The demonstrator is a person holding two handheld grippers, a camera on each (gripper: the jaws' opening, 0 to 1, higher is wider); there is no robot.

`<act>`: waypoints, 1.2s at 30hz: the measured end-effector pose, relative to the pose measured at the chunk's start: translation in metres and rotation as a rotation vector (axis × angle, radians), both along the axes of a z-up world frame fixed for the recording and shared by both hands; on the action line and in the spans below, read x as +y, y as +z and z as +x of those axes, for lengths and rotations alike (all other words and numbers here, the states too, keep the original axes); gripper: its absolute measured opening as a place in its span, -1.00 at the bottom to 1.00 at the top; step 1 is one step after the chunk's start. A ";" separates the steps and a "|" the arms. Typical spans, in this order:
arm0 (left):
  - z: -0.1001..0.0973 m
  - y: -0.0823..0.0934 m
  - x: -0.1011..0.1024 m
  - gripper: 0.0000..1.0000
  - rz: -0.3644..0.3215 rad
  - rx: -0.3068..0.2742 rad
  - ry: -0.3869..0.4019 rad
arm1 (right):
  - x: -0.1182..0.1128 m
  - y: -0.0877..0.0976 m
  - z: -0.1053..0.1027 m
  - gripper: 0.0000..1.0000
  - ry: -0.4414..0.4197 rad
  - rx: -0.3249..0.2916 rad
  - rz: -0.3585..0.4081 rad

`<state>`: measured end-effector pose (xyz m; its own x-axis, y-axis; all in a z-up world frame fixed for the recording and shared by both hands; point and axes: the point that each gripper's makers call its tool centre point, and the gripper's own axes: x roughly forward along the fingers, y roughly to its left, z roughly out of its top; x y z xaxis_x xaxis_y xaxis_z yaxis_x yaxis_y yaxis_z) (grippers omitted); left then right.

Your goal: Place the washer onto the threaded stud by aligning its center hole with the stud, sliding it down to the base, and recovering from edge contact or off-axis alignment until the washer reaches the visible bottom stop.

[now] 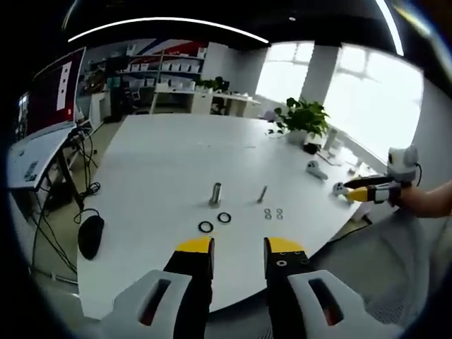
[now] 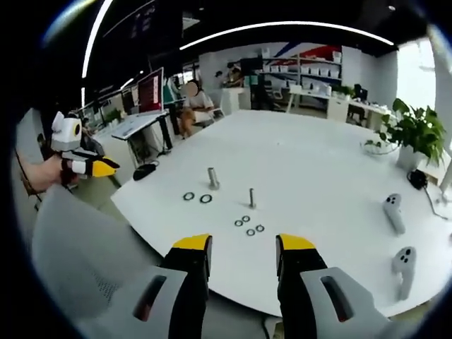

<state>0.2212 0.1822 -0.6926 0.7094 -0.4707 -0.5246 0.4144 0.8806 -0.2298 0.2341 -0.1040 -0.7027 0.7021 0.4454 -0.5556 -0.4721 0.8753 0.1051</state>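
Left gripper view: left gripper (image 1: 239, 248) hovering off near edge of white table (image 1: 176, 155), jaws parted, nothing between. Thick threaded stud (image 1: 215, 193) upright mid-table; two dark washers (image 1: 215, 222) flat just in front of it. Thin stud (image 1: 263, 193) beside thick stud, w/ small silver washers (image 1: 273, 213) near its base. Right gripper (image 1: 361, 189) entering from right, off table edge. Potted plant (image 1: 304, 119) well beyond studs; black mouse (image 1: 90, 235) off to left.

Right gripper view: right gripper (image 2: 242, 248) also short of table (image 2: 318, 162), jaws apart, empty. Thick stud (image 2: 212, 178) upright, dark washers (image 2: 197, 198) lying just before it, not on it. Thin stud (image 2: 251, 198) w/ cluster of silver washers (image 2: 247, 225) near. Left gripper (image 2: 95, 167) at left, clear of table. Two white VR controllers (image 2: 397, 240) well right of studs.
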 end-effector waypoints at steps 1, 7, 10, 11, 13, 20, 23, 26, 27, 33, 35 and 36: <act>0.002 0.001 0.003 -0.47 0.008 -0.006 0.017 | 0.001 0.001 0.000 -0.23 0.007 -0.005 0.001; 0.006 0.006 0.021 -0.47 0.036 -0.029 0.114 | 0.010 -0.002 -0.006 -0.20 0.074 0.003 0.001; 0.008 0.005 0.021 -0.45 0.044 -0.025 0.118 | 0.012 -0.002 -0.006 -0.18 0.079 0.011 0.021; 0.006 0.003 0.021 -0.45 0.058 -0.016 0.116 | 0.012 -0.003 -0.006 -0.18 0.081 0.018 0.021; 0.005 0.000 0.016 -0.45 0.080 -0.006 0.100 | 0.013 -0.006 -0.008 -0.18 0.090 0.036 0.026; 0.001 -0.007 0.007 -0.45 0.109 0.038 0.050 | 0.008 -0.003 -0.005 -0.17 0.052 0.021 0.034; -0.003 -0.013 0.000 -0.43 0.088 0.081 0.011 | 0.007 -0.003 -0.004 -0.16 0.047 0.020 0.032; -0.002 -0.012 -0.003 -0.41 0.080 0.087 -0.004 | 0.006 -0.001 -0.003 -0.15 0.034 0.017 0.041; -0.002 -0.012 -0.004 -0.41 0.081 0.091 -0.012 | 0.005 -0.001 -0.002 -0.14 0.026 0.019 0.044; 0.009 -0.013 0.002 -0.41 0.083 0.123 -0.014 | 0.006 0.000 -0.001 -0.12 0.026 0.017 0.049; 0.016 -0.015 0.001 -0.41 0.081 0.126 -0.026 | 0.007 0.000 -0.002 -0.12 0.035 0.015 0.045; 0.020 -0.018 0.000 -0.41 0.098 0.130 -0.043 | 0.008 0.000 -0.002 -0.12 0.037 0.014 0.044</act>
<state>0.2416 0.1821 -0.7105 0.6126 -0.4414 -0.6556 0.4249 0.8834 -0.1977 0.2325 -0.0962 -0.7024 0.6768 0.4954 -0.5445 -0.5024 0.8515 0.1502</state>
